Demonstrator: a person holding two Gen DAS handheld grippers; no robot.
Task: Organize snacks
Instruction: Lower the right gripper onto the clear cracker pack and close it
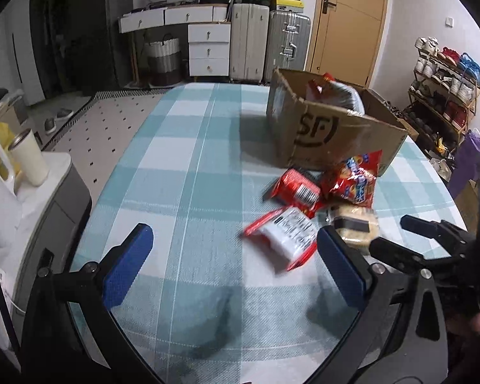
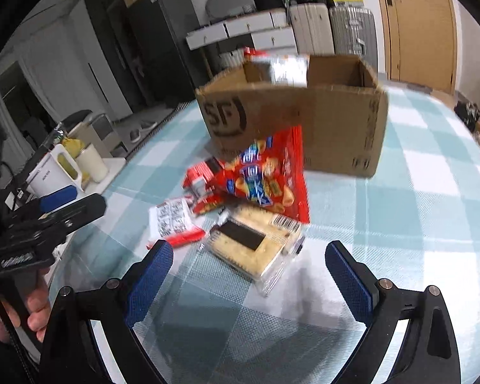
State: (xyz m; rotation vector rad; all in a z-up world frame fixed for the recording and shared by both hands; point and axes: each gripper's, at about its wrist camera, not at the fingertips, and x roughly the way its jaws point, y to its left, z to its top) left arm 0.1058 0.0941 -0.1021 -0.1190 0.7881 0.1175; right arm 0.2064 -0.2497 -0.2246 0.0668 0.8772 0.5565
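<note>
A brown cardboard box stands on the checked tablecloth with a snack packet sticking out of it. In front of it lie a red cracker bag, a small red pack, a red-and-white packet and a clear pack of pale biscuits. My left gripper is open, empty, left of the snacks. My right gripper is open just short of the biscuit pack. The right gripper's black fingers show in the left wrist view.
The table has bare cloth on its left half. A white cabinet with a cup and a kettle stands off the left edge. Suitcases, drawers and a door lie behind; a shoe rack is at the right. A hand holds the left gripper.
</note>
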